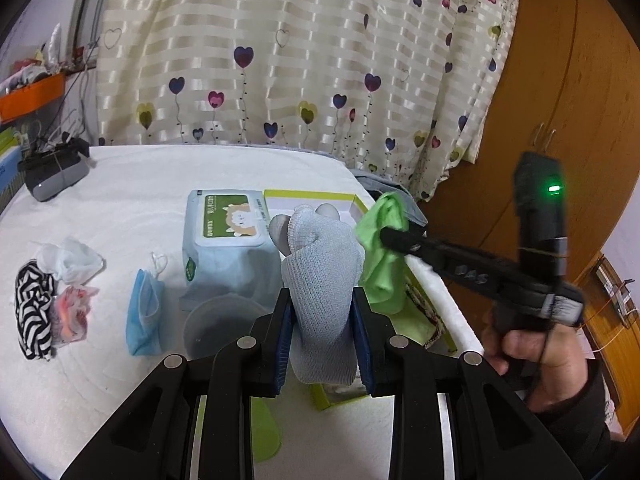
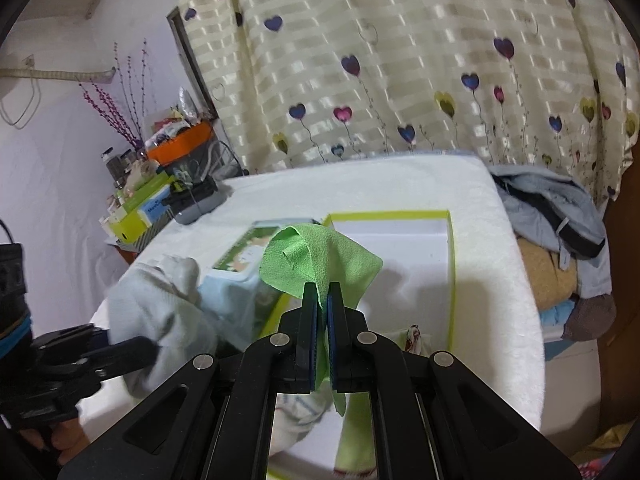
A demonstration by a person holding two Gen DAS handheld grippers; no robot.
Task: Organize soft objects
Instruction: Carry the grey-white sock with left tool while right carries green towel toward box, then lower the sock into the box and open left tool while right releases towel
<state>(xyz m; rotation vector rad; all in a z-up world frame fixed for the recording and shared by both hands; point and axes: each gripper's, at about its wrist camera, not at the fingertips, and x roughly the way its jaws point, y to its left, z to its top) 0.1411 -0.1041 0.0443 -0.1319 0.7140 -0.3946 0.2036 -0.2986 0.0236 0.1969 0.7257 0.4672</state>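
The left gripper (image 1: 322,300) clamps a grey glove (image 1: 320,264), hiding part of the box (image 2: 450,248); the right gripper (image 2: 323,304) pinches a green cloth (image 2: 316,256), its tail cut off below

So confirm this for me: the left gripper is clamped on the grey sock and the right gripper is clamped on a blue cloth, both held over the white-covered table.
One detail is wrong: the cloth in the right gripper is green, not blue, as the right wrist view shows. The rest holds: the left gripper is clamped on the grey sock, both over the white-covered table.
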